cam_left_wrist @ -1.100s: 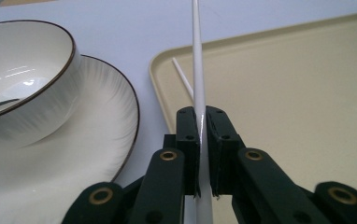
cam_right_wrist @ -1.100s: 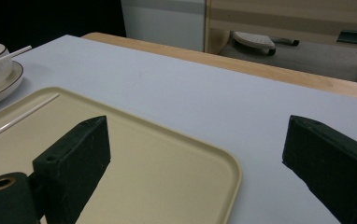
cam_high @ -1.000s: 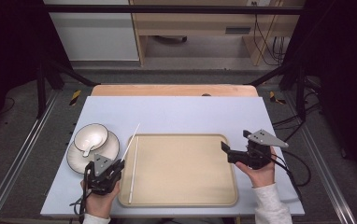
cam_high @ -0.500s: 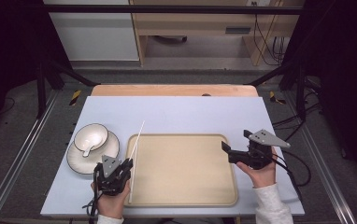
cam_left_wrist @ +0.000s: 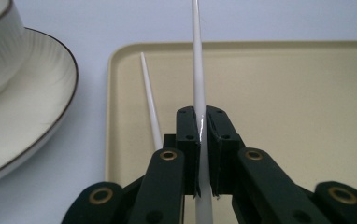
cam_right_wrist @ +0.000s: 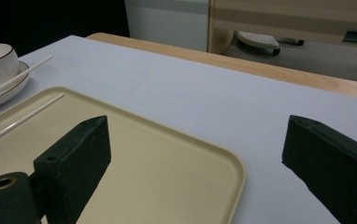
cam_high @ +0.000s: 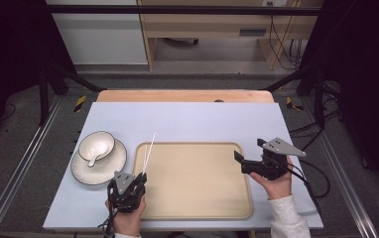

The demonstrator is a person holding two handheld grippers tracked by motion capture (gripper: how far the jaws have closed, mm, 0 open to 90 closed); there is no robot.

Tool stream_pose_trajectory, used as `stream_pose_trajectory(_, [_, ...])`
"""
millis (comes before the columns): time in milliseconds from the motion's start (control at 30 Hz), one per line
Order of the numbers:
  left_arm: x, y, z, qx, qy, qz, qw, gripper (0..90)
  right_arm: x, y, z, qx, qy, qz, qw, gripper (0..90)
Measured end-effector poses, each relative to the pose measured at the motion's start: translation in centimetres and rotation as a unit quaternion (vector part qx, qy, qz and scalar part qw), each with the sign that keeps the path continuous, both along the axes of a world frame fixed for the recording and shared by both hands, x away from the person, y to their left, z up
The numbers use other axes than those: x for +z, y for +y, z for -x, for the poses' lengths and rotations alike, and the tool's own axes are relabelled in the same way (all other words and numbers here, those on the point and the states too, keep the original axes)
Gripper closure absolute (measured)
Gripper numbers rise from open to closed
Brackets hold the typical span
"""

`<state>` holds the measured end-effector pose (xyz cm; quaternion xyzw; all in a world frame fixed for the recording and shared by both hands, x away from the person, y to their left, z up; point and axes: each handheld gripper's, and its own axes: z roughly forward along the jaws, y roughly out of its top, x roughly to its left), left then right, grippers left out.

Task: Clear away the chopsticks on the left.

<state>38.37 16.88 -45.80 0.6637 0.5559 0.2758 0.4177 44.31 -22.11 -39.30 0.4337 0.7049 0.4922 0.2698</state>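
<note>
My left gripper (cam_high: 140,177) hovers over the near left corner of the beige tray (cam_high: 197,183), by its left rim. Its jaws are shut on a white chopstick (cam_left_wrist: 196,56) that points away from me and upward. A second white chopstick (cam_left_wrist: 149,102) runs lower, just left of the jaws and under them; I cannot tell whether it is held. In the high view the two chopsticks (cam_high: 149,148) reach past the tray's far left corner. My right gripper (cam_high: 240,162) is at the tray's right rim, open, with nothing between its jaws (cam_right_wrist: 200,144).
Left of the tray stands a white bowl (cam_high: 97,145) with a spoon in it, on a dark-rimmed plate (cam_high: 83,171). The pale table top (cam_high: 202,121) stretches beyond the tray to a wooden strip at the far edge. Dark frame rails run along both sides.
My left gripper has carried the chopsticks rightward from beside the plate to the tray's left rim and a little lower. The right gripper has stayed put.
</note>
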Motion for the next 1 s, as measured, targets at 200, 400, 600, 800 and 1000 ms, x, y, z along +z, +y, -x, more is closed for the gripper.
stream_pose_trajectory(200, [-1.0, -0.8, 0.0, -0.001, 0.011, -0.004, 0.9999, 84.6, -0.1, 0.1, -0.1, 0.001, 0.000, 0.002, 1.0000, 8.4])
stream_pose_trajectory(400, [-1.7, -1.1, -0.2, 0.002, 0.023, -0.010, 0.9997, 84.6, -0.2, 0.2, -0.1, 0.002, 0.002, 0.006, 1.0000, 8.4])
stream_pose_trajectory(600, [-2.2, -1.4, -0.5, -0.002, 0.037, -0.021, 0.9991, 84.6, -0.3, 0.2, -0.2, 0.001, 0.003, 0.006, 1.0000, 8.4])
stream_pose_trajectory(800, [-2.2, -1.7, -1.0, -0.008, 0.058, -0.032, 0.9978, 84.5, -0.3, 0.3, -0.2, 0.003, 0.004, 0.008, 1.0000, 8.4])
stream_pose_trajectory(1000, [-2.2, -2.0, -1.4, -0.013, 0.074, -0.044, 0.9962, 84.5, -0.3, 0.3, -0.2, 0.002, 0.005, 0.008, 1.0000, 8.4])
